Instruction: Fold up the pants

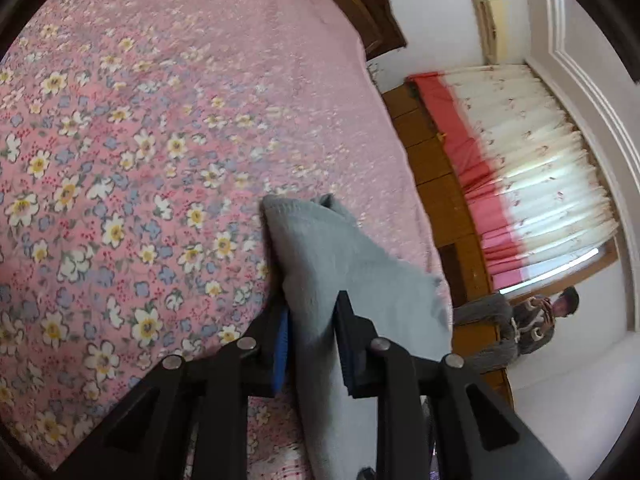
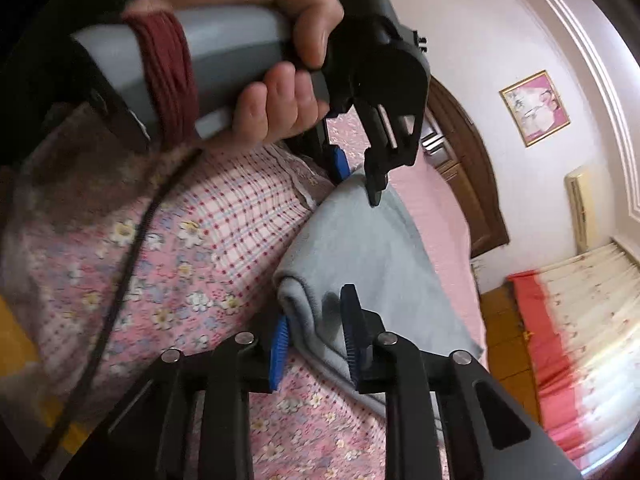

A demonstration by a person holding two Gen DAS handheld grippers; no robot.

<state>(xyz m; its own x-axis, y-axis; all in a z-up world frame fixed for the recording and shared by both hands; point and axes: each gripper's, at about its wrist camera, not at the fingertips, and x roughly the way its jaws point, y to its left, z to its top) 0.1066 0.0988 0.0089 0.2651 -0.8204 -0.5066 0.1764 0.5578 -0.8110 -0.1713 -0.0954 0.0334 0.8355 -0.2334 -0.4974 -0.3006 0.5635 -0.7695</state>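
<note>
Pants [image 2: 360, 256], grey and folded, are held above the floral bedspread [image 1: 120, 140], gripped at 2 edges: left gripper [image 1: 310, 344] clamped on one, right gripper [image 2: 316, 340] clamped on the other.

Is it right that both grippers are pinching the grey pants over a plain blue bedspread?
Not quite: the bedspread is pink with flowers, not plain blue, as the left wrist view shows. Both the left gripper and right gripper do pinch the grey pants.
</note>
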